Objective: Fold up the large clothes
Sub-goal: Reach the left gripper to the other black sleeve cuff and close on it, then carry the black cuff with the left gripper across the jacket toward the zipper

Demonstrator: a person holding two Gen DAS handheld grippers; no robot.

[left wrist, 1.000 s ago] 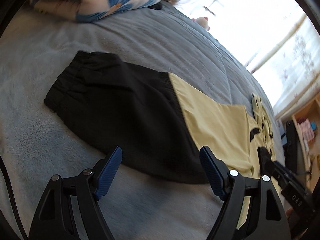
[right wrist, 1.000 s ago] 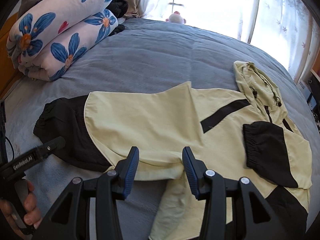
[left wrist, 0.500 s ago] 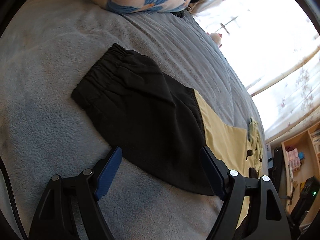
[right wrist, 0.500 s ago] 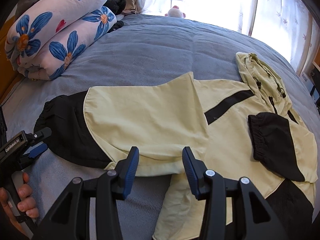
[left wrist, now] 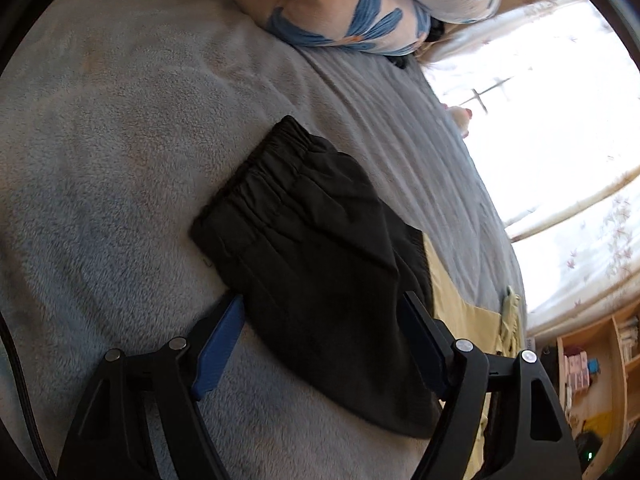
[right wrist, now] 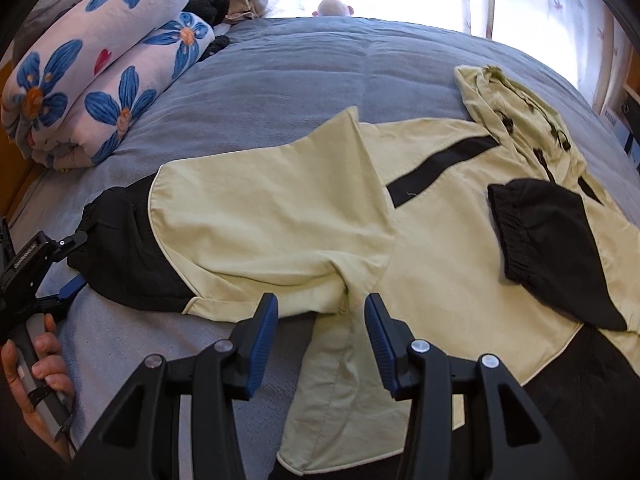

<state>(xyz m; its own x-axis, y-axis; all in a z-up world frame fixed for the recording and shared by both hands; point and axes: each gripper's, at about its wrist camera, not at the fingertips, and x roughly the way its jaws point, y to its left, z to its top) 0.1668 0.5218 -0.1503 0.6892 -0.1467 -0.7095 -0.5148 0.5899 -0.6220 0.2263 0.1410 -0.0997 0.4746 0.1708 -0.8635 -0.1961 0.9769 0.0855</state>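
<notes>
A pale yellow and black hooded jacket (right wrist: 440,260) lies spread on the grey bed cover (right wrist: 300,64). Its right sleeve is folded across the body, black cuff (right wrist: 548,248) on top. The left black sleeve (left wrist: 312,248) stretches out flat. My left gripper (left wrist: 320,300) hovers low over this sleeve with the cloth between its jaws, which are closing without pinching it. It also shows at the left edge of the right wrist view as the left gripper (right wrist: 48,264), held by a hand (right wrist: 36,360). My right gripper (right wrist: 320,300) stands open over the yellow underarm fold.
A rolled floral quilt (right wrist: 100,80) lies at the bed's far left, also seen as the quilt (left wrist: 360,4). A plush toy (right wrist: 334,4) sits by the bright curtained window. A wooden shelf (left wrist: 592,360) stands beyond the bed's right side.
My left gripper has rolled and dropped toward the black sleeve, nearer its cuff end. My right gripper has sunk closer to the yellow underarm fold. The jacket has not moved.
</notes>
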